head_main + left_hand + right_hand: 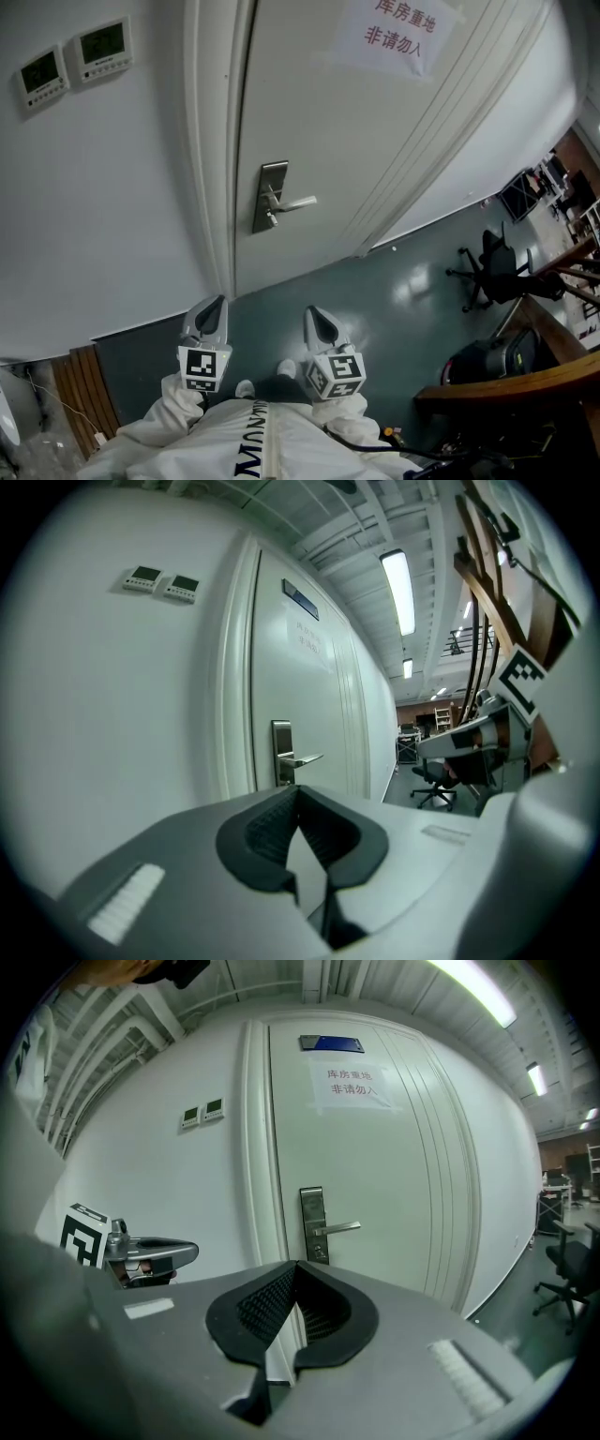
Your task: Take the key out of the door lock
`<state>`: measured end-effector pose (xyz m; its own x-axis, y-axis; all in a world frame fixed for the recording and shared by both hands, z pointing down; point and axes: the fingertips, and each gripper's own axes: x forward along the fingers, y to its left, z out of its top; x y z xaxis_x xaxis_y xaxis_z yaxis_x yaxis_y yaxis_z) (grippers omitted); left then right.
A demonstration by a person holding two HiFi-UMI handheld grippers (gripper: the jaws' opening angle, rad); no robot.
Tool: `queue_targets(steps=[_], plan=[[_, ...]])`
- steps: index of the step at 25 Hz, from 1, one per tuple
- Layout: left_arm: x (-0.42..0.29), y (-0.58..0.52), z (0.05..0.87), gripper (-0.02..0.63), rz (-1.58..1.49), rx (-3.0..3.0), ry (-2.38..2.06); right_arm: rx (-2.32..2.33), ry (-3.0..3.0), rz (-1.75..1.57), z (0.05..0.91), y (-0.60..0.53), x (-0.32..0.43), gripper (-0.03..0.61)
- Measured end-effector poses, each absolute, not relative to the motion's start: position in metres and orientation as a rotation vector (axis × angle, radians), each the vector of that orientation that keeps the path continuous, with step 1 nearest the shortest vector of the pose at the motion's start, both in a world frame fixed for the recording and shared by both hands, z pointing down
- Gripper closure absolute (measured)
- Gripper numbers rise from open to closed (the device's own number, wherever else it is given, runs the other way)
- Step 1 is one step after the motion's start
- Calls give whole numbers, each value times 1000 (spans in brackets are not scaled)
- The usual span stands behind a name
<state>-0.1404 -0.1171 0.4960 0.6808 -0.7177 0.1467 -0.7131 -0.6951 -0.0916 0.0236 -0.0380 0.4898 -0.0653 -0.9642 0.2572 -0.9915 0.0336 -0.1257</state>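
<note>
Two wall thermostats, white door shut, grey floor, black office chair

A paper sign on the door reads, in red, "库房重地 非请勿入".

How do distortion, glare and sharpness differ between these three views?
Head view: the door frame bows, light is even. Left gripper view: the ceiling lamp glares, corners are black. Right gripper view: the door handle is sharp, straight lines curve.
</note>
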Motion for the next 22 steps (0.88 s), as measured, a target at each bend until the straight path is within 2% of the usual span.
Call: queue_targets(steps=[22], plan=[[-78,-208,497,614,-338,-2744,1417,1887,-2356,408,496,-162,85,578]])
